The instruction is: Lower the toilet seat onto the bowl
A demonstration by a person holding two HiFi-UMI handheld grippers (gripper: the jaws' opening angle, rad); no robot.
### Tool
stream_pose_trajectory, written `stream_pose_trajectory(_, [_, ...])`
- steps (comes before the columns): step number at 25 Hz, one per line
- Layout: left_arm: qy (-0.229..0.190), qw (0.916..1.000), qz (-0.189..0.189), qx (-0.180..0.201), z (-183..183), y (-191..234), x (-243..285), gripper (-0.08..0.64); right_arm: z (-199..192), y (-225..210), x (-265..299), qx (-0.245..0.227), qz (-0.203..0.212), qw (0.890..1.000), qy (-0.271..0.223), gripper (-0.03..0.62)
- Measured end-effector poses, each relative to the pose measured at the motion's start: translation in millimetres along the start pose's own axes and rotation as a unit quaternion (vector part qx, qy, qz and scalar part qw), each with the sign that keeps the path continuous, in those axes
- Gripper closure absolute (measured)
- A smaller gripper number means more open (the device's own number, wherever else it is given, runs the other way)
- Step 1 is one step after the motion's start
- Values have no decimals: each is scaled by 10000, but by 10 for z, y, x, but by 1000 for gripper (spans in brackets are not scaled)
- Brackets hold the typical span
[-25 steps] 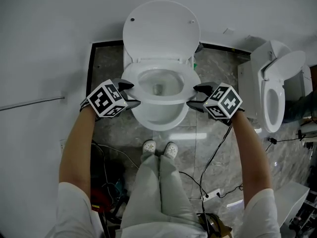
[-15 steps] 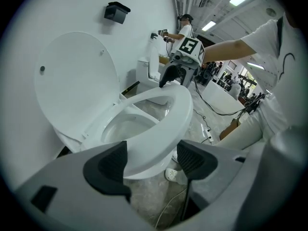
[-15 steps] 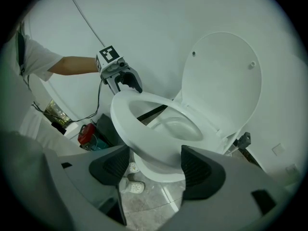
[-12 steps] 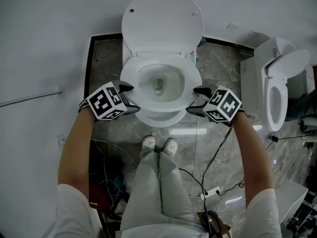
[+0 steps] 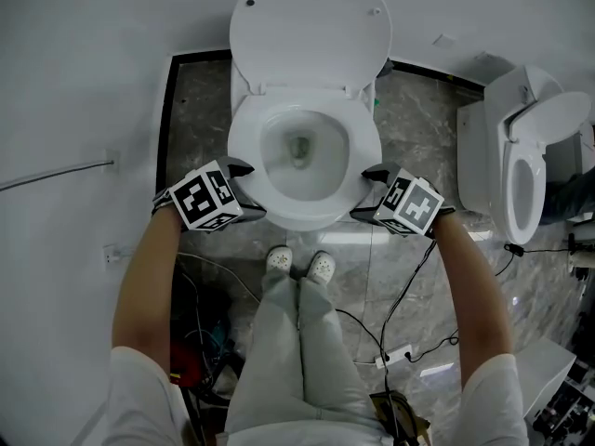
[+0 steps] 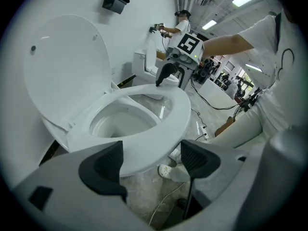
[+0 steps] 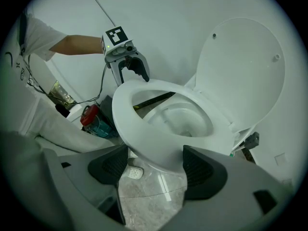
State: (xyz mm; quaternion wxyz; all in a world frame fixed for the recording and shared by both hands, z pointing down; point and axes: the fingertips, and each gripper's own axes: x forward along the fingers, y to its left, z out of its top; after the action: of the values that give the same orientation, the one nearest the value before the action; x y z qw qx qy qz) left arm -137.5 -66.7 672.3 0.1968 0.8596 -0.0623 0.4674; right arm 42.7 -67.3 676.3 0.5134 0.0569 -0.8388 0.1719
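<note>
While both tongs are opening, hold position. Left tongs [image 6: 151, 161]: pads spreading, seat rim sits between them, not clamped. Seat [image 5: 302, 210] spans the gap between the two tongs and looks flat on the bowl [image 5: 297, 147]; lid [image 5: 310, 26] stands upright beyond the tips. Right tongs [image 7: 156, 167]: same, opening, with the rim between the pads but no squeeze on it. My call: let the pads clear the rim fully, then back each tongs straight outward and level, so no pad snags the rim and lifts it.
</note>
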Motion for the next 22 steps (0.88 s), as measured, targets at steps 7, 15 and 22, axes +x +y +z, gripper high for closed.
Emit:
stream_pose_trajectory(7, [163,9995,-211,-171,-115,-58,161,186,-115,62,144,49,278,9995,142,247])
stream_pose_trajectory(15, [147,9976,-411,-538,-261,-73,352,184,-212,109,348,332,564,9975,258,247])
stream_pose_trajectory(22, [26,9944,-459,-955,-340,-71,487,186,-241,89,464,1154,790,9901,70,249])
